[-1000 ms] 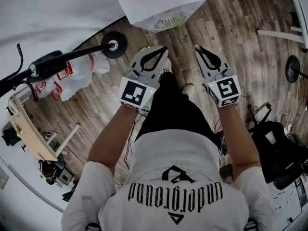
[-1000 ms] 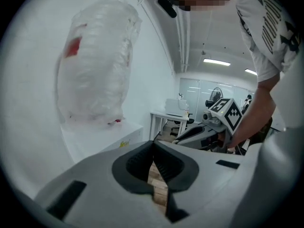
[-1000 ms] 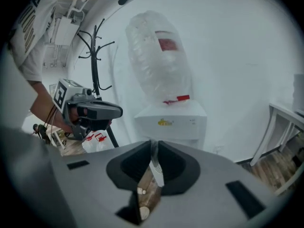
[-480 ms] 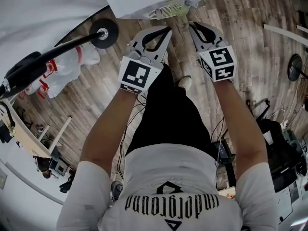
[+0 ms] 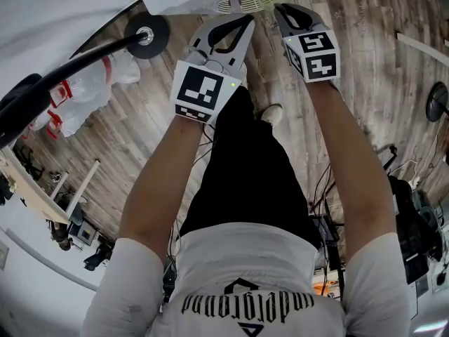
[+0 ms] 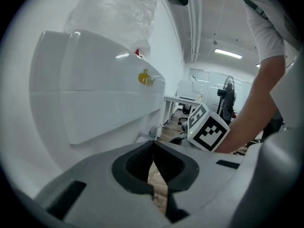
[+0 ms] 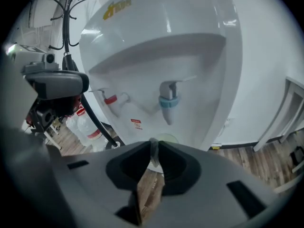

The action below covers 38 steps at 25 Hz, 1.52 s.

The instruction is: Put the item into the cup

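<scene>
You're pinching thin pale item (image 7: 153,155) in right gripper (image 7: 154,146), its length running upright between jaw tips; left gripper (image 6: 153,144) staying out, clenching on nothing; tap (image 7: 168,103) of water dispenser (image 7: 190,56) lying straight ahead; cup showing in no view.

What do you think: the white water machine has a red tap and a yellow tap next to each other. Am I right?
Not quite. The second tap is blue, not yellow. The right gripper view shows the white water machine with a red tap and a blue tap next to each other.
</scene>
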Each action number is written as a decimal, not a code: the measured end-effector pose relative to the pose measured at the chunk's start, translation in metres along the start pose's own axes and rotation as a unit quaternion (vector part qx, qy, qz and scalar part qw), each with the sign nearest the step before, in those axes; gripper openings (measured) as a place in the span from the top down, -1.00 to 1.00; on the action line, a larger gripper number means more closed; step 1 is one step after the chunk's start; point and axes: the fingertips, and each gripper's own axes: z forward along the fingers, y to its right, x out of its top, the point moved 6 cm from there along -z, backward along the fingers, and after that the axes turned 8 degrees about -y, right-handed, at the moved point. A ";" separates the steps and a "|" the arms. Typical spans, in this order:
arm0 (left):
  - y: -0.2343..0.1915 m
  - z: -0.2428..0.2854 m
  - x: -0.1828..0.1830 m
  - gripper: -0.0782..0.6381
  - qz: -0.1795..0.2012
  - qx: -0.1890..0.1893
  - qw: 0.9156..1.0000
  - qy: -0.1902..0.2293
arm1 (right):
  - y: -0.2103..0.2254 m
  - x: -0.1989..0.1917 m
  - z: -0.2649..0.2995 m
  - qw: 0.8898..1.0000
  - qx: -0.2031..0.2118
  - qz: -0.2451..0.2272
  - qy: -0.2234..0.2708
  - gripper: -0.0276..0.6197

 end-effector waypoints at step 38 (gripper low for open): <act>0.070 -0.074 0.062 0.76 0.039 0.012 0.999 0.019 | -0.040 0.008 -0.150 0.995 0.011 0.054 0.084 0.38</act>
